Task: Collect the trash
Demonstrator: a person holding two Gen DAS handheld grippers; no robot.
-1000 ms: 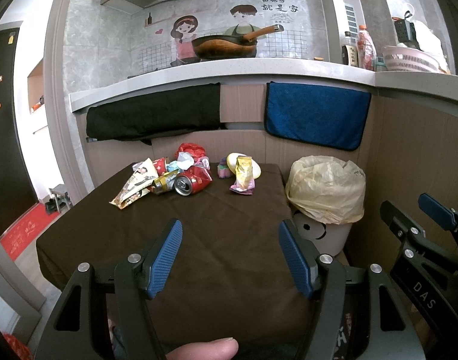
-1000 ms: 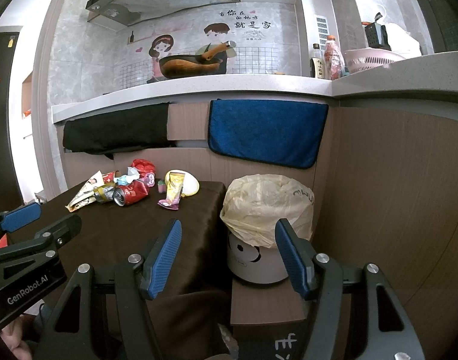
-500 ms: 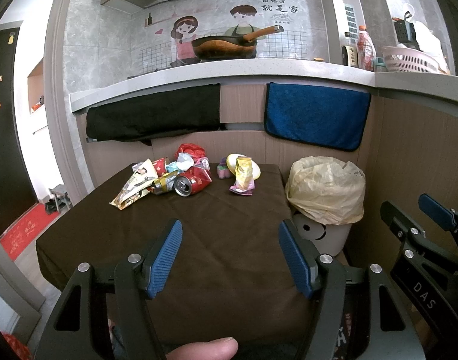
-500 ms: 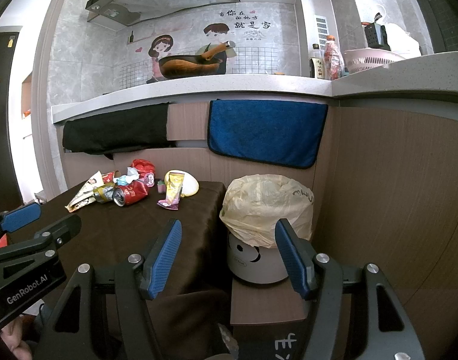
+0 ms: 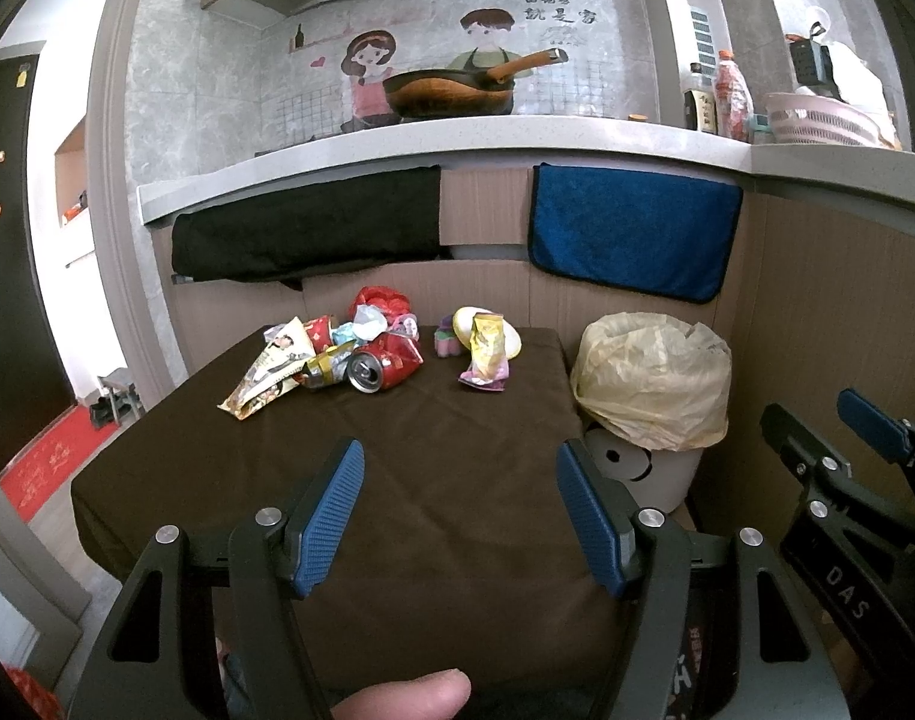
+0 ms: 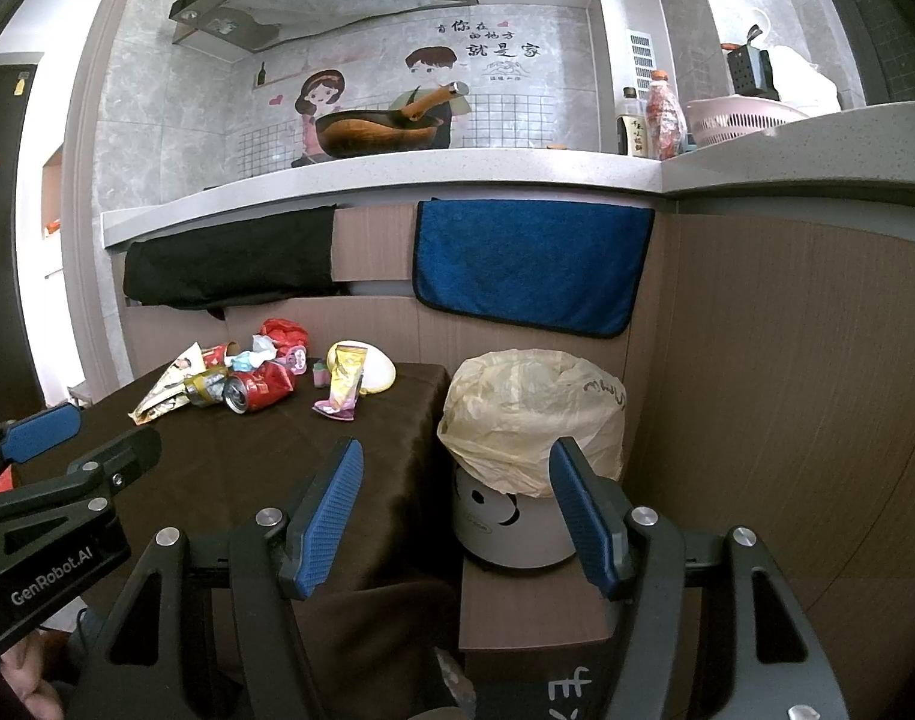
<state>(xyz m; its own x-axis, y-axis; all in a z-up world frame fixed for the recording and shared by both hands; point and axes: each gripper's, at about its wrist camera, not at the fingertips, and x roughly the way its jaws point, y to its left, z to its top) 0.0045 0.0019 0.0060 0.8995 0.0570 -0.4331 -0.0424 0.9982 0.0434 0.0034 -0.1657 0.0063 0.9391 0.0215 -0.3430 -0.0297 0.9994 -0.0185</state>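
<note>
Brown cloth covers the table (image 5: pixel 433 516) I'm working over, and all the trash sits at its far edge. Farthest left lies a flat printed snack wrapper (image 5: pixel 265 373), thin and floppy, so I'd pinch it at an edge. Next comes a crushed gold can (image 5: pixel 328 367), then a dented red soda can (image 5: pixel 386 363), light but stiff and slick; I'd close across its creased body. Behind them sits a crumpled red bag (image 5: pixel 380 301). Further right a yellow and purple pouch (image 5: pixel 487 349) leans against a pale rounded item, soft enough to grab anywhere. Off the table's right side stands the white bin (image 6: pixel 520 525) with its yellowish liner (image 6: pixel 535 408). My left gripper (image 5: pixel 460 519) and right gripper (image 6: pixel 454 516) both gape wide, holding nothing, well short of the pile.
</note>
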